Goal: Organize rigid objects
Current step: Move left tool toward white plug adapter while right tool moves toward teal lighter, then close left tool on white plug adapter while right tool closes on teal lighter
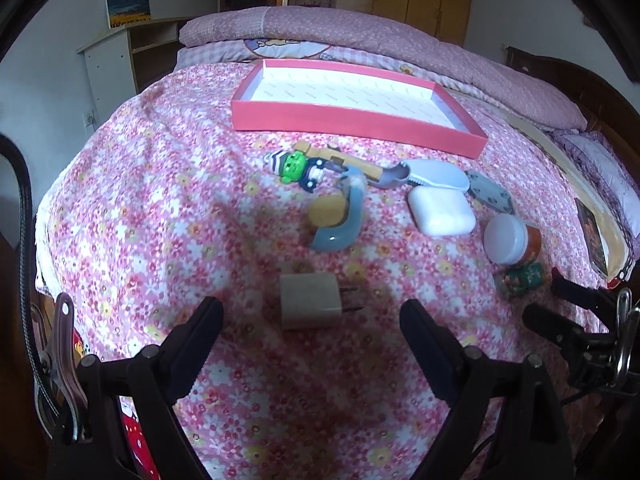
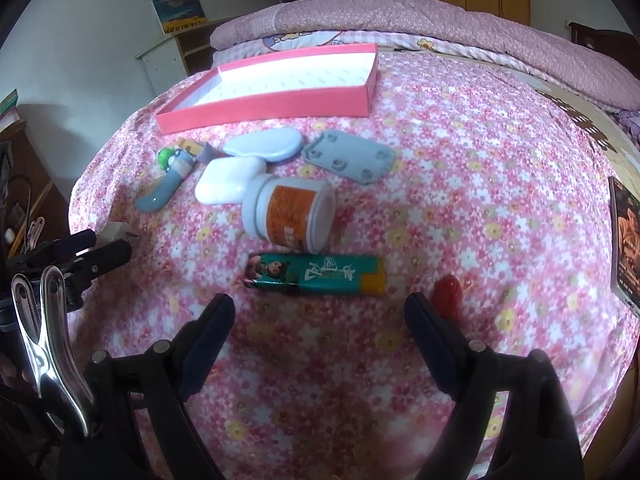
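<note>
Two grippers hovering over clutter on a floral bedspread (image 1: pixel 140 184)

Left view: the left gripper (image 1: pixel 312 320) is gaping around a charger plug (image 1: pixel 310 300), pink tray (image 1: pixel 352 120) sitting beyond. Right view: the right gripper (image 2: pixel 320 316) is spread empty before a teal lighter (image 2: pixel 316 276) and, unseen leftward, a red piece (image 2: pixel 448 292).

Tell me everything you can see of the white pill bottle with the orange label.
The white plastic pill bottle with the orange label lies on its side on the pink floral bedsheet, white screw cap on and pointing left, flat base facing right. Its cap end meets or overlaps the white rounded earbud case. The teal lighter lies apart, just in front.
</note>
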Demonstrator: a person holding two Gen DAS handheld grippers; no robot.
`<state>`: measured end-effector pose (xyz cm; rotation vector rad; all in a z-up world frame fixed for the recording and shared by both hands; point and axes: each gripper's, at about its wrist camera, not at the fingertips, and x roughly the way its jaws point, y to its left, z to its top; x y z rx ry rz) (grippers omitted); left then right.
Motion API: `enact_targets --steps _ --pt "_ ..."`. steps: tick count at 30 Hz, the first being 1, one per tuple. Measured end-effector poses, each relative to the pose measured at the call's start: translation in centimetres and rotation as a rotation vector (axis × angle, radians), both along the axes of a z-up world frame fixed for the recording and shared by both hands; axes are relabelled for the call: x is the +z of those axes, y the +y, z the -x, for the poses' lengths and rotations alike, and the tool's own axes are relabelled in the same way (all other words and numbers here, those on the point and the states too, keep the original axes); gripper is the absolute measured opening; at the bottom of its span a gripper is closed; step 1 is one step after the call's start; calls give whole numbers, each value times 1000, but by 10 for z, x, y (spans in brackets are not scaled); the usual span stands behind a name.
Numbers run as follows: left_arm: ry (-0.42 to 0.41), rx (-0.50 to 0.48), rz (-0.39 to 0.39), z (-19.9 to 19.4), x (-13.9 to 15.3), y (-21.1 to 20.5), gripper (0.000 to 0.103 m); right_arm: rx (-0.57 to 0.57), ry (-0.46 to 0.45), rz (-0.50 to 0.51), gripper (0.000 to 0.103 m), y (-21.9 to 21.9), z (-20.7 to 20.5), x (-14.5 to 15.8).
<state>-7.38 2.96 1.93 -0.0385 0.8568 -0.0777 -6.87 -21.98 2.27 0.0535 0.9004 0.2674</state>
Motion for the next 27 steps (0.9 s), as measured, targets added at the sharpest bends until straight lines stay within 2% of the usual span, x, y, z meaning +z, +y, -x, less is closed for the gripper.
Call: enact_targets --steps 13,17,27 --pt "-2 32 8 -10 -10 0 90 4 -9 17 89 4 -1 -5" --pt "1 34 -15 -15 -13 -3 89 -4 -13 30 89 7 -3 -5" --pt "-16 29 -34 -15 -16 -7 79 -42 -25 79 89 16 -11 -7"
